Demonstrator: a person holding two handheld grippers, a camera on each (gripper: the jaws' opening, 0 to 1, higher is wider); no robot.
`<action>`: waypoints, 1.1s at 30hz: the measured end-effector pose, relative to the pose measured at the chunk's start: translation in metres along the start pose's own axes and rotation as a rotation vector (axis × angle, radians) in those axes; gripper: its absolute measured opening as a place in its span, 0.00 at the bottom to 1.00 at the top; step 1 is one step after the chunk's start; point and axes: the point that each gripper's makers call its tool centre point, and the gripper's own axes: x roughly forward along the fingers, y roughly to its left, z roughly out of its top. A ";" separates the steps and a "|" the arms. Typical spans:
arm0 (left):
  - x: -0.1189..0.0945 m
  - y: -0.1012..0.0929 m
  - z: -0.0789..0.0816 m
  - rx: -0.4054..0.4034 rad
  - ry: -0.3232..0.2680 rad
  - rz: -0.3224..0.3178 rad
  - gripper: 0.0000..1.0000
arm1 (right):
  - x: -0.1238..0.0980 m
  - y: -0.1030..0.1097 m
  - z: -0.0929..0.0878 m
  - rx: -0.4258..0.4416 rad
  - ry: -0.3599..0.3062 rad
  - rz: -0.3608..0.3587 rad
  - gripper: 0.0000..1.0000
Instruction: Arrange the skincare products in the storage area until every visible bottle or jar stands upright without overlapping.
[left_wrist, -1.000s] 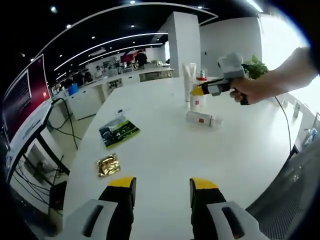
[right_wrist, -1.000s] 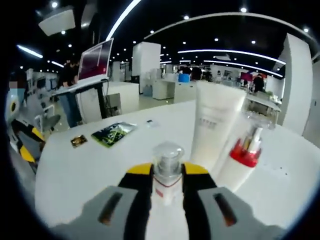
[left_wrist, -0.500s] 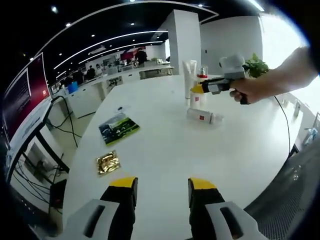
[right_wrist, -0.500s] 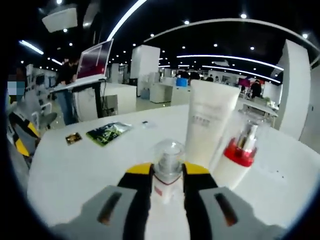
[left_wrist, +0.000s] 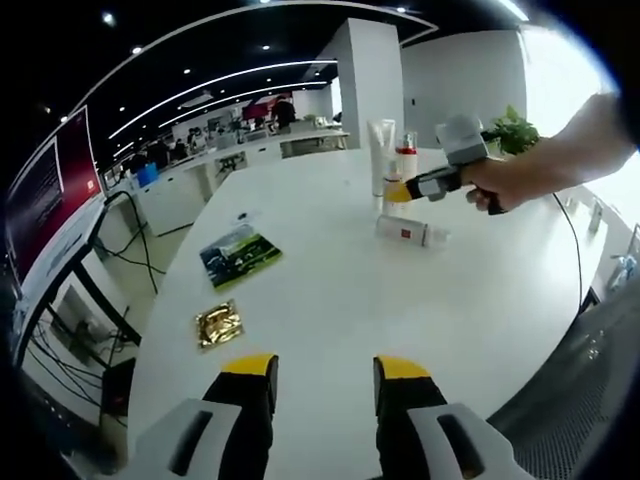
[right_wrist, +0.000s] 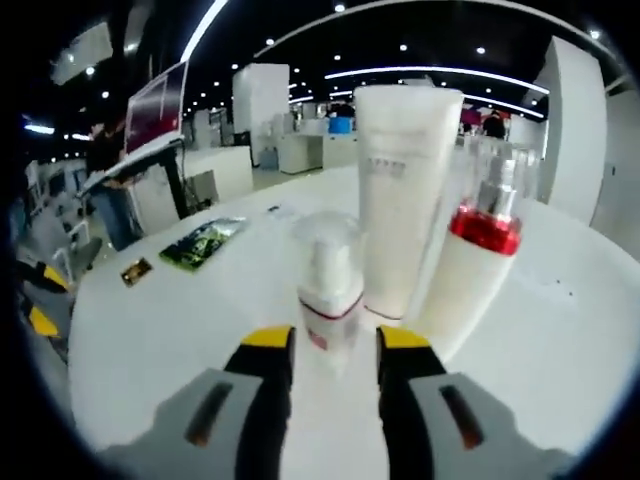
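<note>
The right gripper (right_wrist: 330, 350) had let go: half a second before, its jaws were clamped on the small pump bottle (right_wrist: 328, 290); now they stood apart on either side of its base, and the bottle stood upright on the white table (right_wrist: 180, 320) on its own. Just behind it to the right stood the tall white tube (right_wrist: 405, 190), and right of that the red-collared pump bottle (right_wrist: 470, 270), both upright, close together but not visibly overlapping. That placement looked finished.

In the left gripper view, the right gripper (left_wrist: 415, 187), held in a hand (left_wrist: 500, 180), sat at the same cluster at the far side of the table. Just nearer than it, one more bottle (left_wrist: 408, 233) lay on its side, so the task was not done.

The left gripper (left_wrist: 312, 372) hung open over bare table at the near edge, gripping nothing. Well to its left lay a green packet (left_wrist: 239, 256) and a gold sachet (left_wrist: 217, 326).
</note>
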 end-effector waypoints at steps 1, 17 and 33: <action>0.000 0.000 0.000 0.000 0.000 0.000 0.39 | 0.003 -0.001 -0.002 0.006 0.009 -0.006 0.33; 0.001 0.003 -0.002 0.010 0.011 0.010 0.38 | 0.016 -0.019 -0.004 0.156 0.035 -0.196 0.23; 0.001 0.004 -0.004 0.014 0.018 0.011 0.36 | 0.016 -0.017 -0.007 0.180 0.059 -0.253 0.23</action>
